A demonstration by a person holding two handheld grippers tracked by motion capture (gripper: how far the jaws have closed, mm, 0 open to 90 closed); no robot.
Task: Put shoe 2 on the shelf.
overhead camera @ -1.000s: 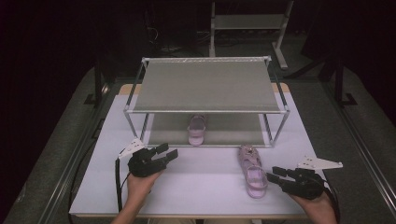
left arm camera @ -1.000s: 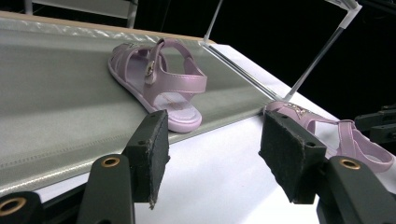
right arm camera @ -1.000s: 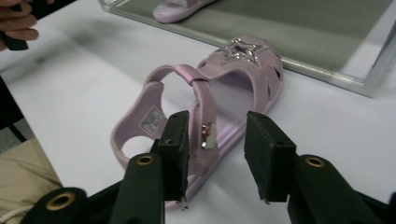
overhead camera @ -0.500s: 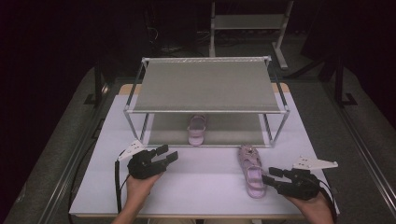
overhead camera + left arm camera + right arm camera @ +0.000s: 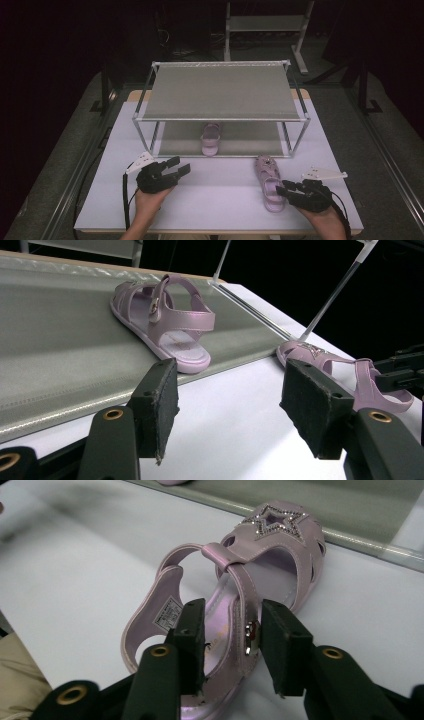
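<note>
Now the right gripper (image 5: 227,645) has edged onto the near sandal (image 5: 267,182) at the bench's (image 5: 220,200) five o'clock, jaws closing around its strap; the left gripper (image 5: 175,167) stays spread, empty. Two sandals, one rack (image 5: 220,92).

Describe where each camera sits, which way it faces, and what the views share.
High view: fixed above the person's side, facing forward and down on the white table and shelf rack; both forearms, left tongs and right tongs show.
Left gripper view: rides the left tongs, facing the sandal on the lower shelf; own open jaws show.
Right gripper view: rides the right tongs, facing the star sandal, its side strap between the closing jaws.
Shared: the star sandal shows in all three.
</note>
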